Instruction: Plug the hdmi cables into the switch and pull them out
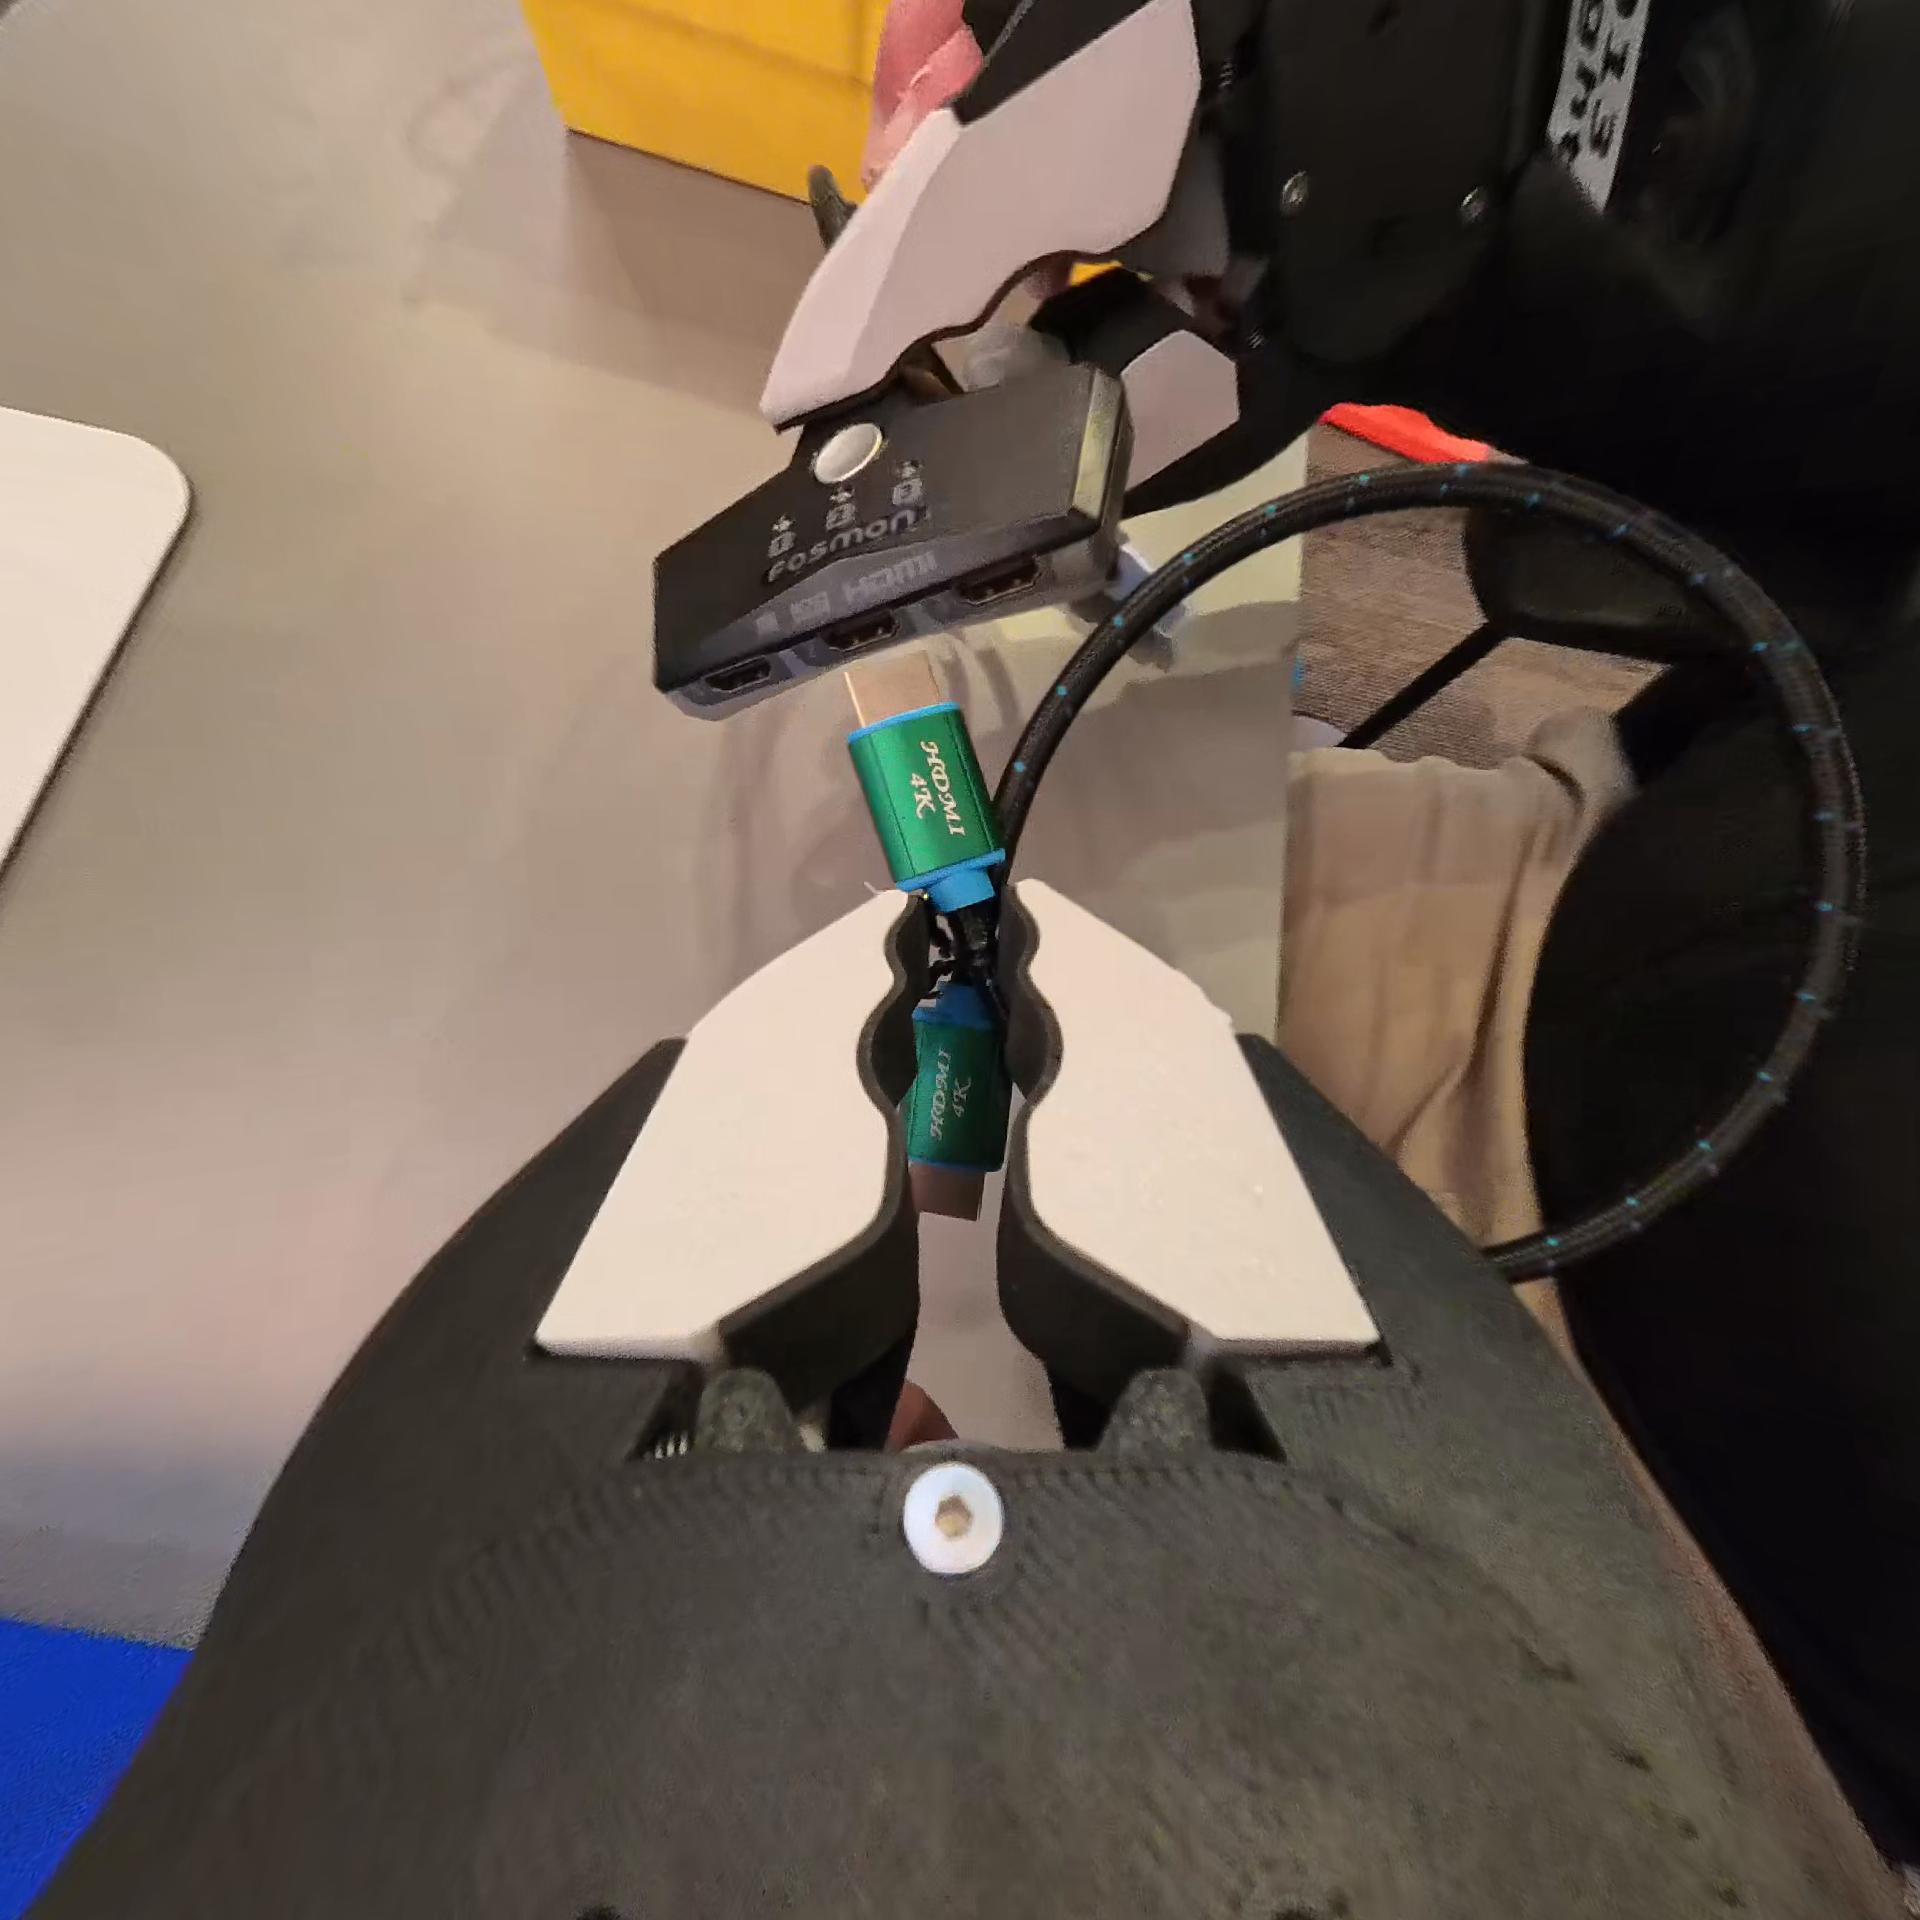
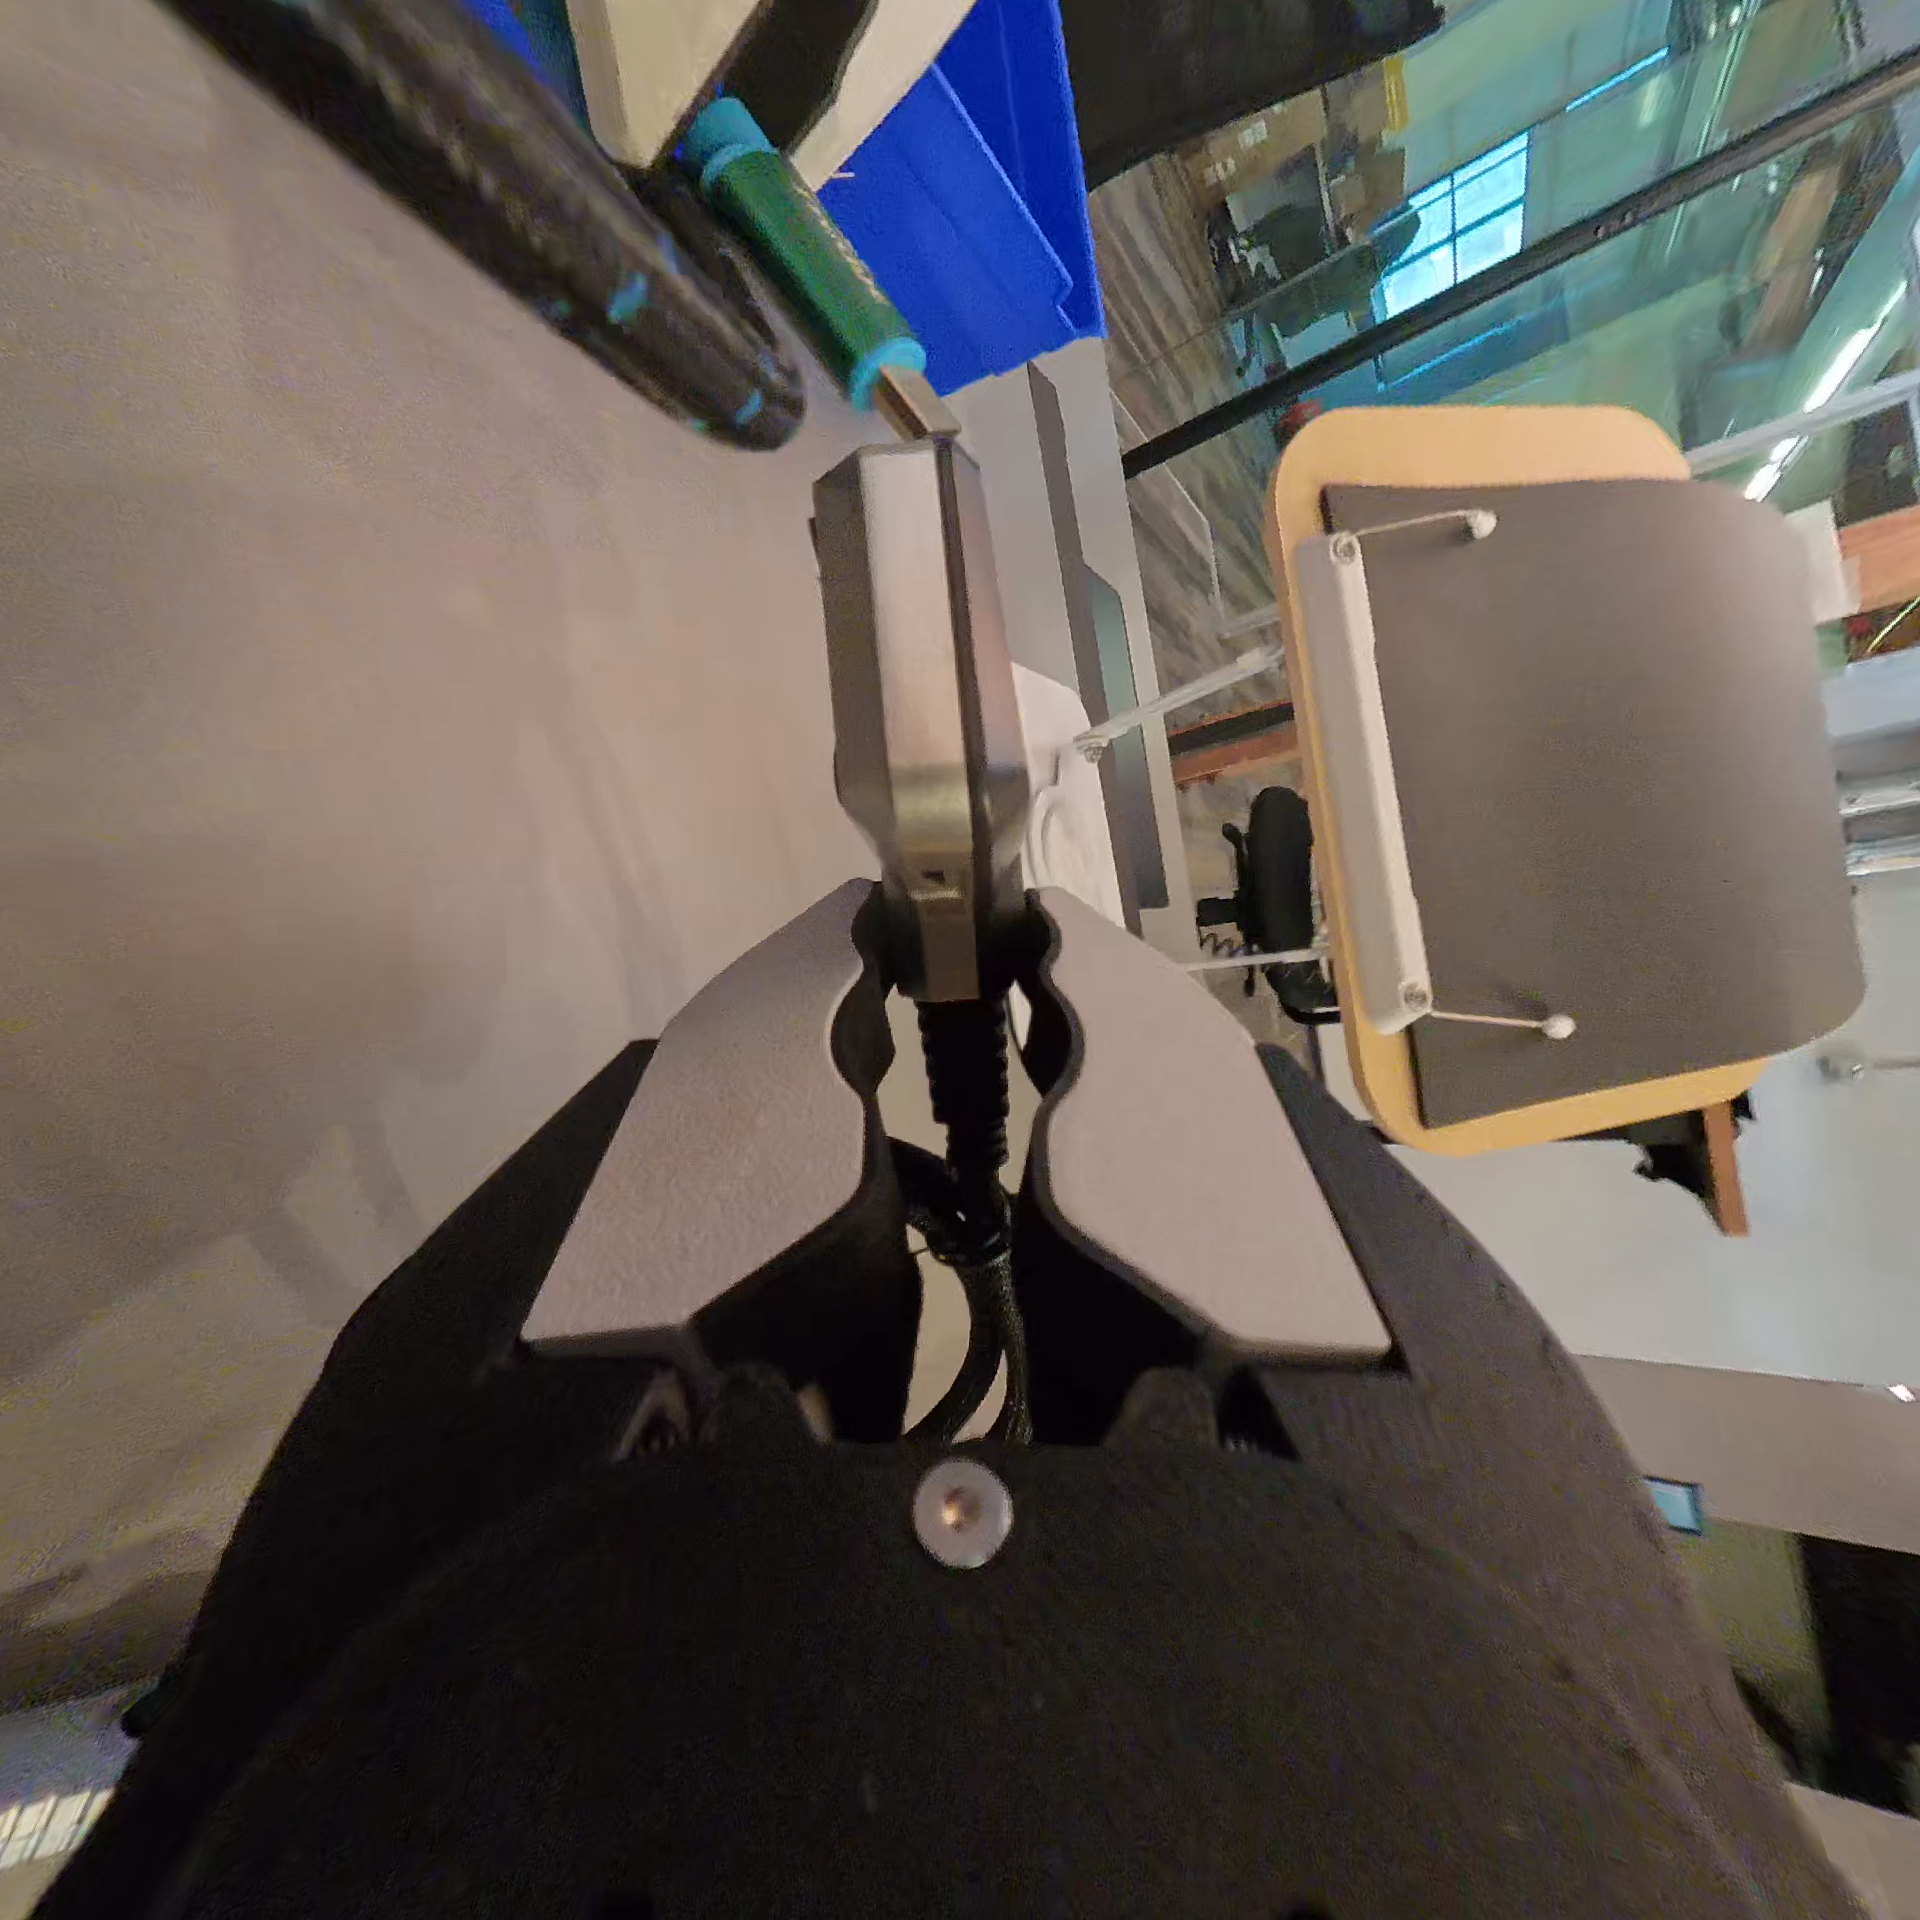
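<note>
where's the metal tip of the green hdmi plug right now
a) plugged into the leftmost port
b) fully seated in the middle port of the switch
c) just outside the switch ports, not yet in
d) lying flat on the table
c: in the left wrist view the green HDMI plug, held up by the left gripper, has its bare metal tip just short of the switch, whose three ports all look empty.

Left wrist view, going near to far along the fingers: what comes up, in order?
Second green plug between the fingers → left gripper → green plug → its metal tip → switch → right gripper.
</note>
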{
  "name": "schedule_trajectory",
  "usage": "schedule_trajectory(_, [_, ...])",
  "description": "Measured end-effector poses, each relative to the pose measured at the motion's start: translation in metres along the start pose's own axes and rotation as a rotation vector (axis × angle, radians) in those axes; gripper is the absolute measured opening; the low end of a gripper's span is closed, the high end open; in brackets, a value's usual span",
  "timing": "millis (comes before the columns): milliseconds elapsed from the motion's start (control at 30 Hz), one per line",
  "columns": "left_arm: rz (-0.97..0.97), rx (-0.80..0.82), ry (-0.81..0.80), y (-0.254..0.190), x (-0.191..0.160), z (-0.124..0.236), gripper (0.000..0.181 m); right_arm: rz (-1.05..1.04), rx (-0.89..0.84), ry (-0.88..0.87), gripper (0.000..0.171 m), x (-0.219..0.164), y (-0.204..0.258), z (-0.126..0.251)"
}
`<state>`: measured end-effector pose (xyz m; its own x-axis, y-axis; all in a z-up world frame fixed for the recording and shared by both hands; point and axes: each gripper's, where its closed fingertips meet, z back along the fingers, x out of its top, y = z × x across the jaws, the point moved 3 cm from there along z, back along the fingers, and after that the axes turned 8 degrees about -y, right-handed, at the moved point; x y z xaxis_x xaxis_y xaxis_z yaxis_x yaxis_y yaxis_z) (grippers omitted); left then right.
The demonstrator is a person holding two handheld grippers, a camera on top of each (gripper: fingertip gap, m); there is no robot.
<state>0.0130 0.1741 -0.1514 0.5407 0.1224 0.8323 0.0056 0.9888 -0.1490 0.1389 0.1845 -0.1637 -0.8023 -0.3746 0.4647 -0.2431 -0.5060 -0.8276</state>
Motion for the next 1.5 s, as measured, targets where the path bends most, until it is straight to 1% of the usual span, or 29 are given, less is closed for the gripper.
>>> schedule_trajectory(33, [0.008, -0.026, 0.008, -0.002, -0.002, 0.001, 0.013, 0.024, 0.001, 0.004, 0.021, 0.002, 0.001, -0.001])
schedule_trajectory(200, [0.055, -0.145, 0.02, -0.013, -0.013, 0.002, 0.012, 0.12, 0.031, -0.028, 0.021, 0.02, 0.01, -0.004])
schedule_trajectory(367, [0.11, -0.209, 0.032, -0.019, -0.023, 0.009, 0.012, 0.168, 0.048, -0.064, 0.021, 0.032, 0.017, -0.005])
schedule_trajectory(667, [0.123, -0.258, 0.159, -0.028, -0.039, 0.019, 0.012, 0.209, 0.083, -0.107, 0.021, 0.05, 0.026, -0.008])
schedule_trajectory(800, [0.151, -0.291, 0.14, -0.03, -0.036, 0.021, 0.012, 0.204, 0.084, -0.12, 0.021, 0.052, 0.025, -0.005])
schedule_trajectory(967, [0.137, -0.314, 0.115, -0.035, -0.032, 0.025, 0.012, 0.212, 0.089, -0.128, 0.021, 0.054, 0.026, -0.005])
schedule_trajectory(1200, [0.195, -0.337, 0.107, -0.035, -0.036, 0.031, 0.012, 0.225, 0.103, -0.148, 0.021, 0.061, 0.031, -0.005])
schedule_trajectory(1500, [0.219, -0.357, 0.162, -0.04, -0.044, 0.029, 0.012, 0.242, 0.117, -0.141, 0.021, 0.064, 0.036, -0.008])
